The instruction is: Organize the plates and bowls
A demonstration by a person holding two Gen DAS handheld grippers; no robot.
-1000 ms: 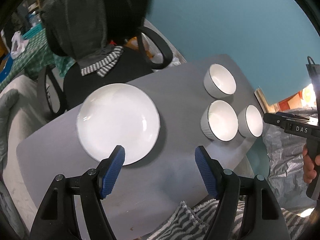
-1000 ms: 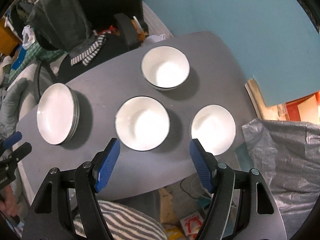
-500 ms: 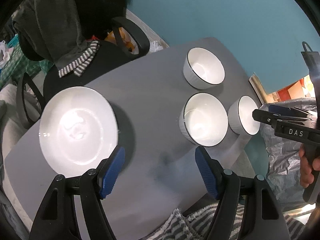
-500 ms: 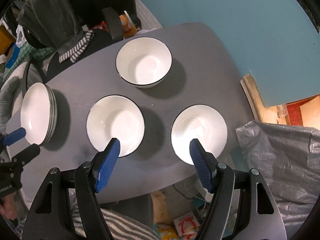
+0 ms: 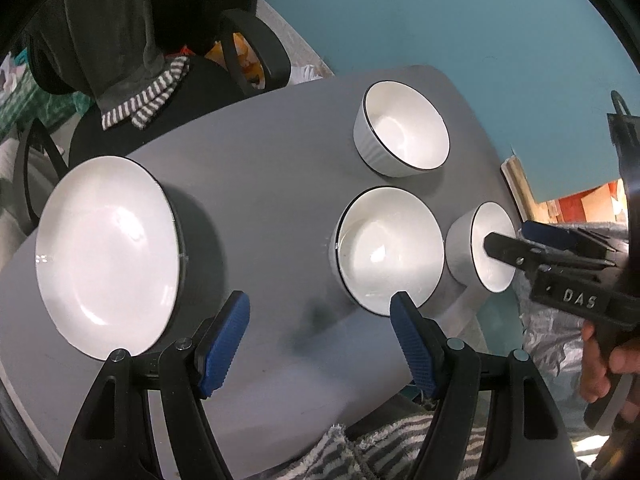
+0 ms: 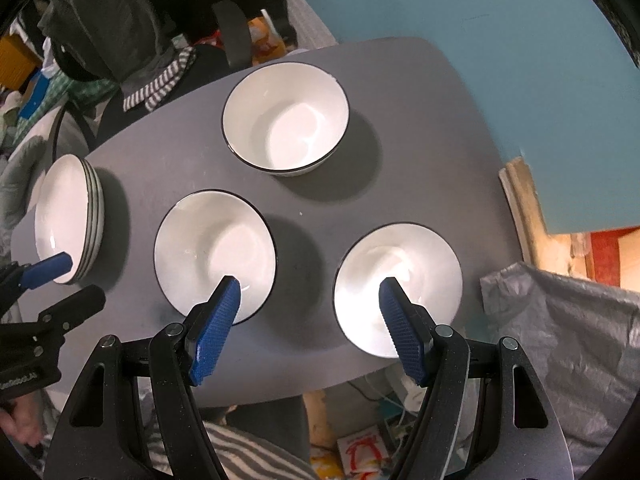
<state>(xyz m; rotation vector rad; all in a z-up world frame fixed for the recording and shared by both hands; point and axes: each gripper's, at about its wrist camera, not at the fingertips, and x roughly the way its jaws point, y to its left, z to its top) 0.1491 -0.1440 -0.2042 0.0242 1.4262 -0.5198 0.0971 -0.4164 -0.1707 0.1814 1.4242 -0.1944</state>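
**A:** Above the grey table (image 6: pixel 400 92), your right gripper (image 6: pixel 308 320) hangs with its jaws spread and nothing between them, pointed down over the gap between the middle bowl (image 6: pixel 208 240) and the near-right bowl (image 6: pixel 404 276). The far bowl (image 6: pixel 286 118) stands apart behind them, and the stack of plates (image 6: pixel 68 216) sits at the table's left end.

**B:** And your left gripper (image 5: pixel 320 340) is likewise wide open and empty, over bare tabletop between the stack of plates (image 5: pixel 104 248) and the middle bowl (image 5: pixel 392 248). Where do you see trouble?

**A:** The near-right bowl sits close to the table's front edge. If you come down with one finger on its rim rather than astride the wall, you could push it off toward the grey plastic sheeting (image 6: pixel 560 340) below.

**B:** The glazed rim looks slick, too. Pinch it shallowly and the bowl may swing or slip once lifted.

**A:** You also have both tools working close together. Reach for the middle bowl with both and the fingers may knock each other, or clip a neighbouring bowl.

**B:** Nest one bowl in another off-centre, and the rims could clash.
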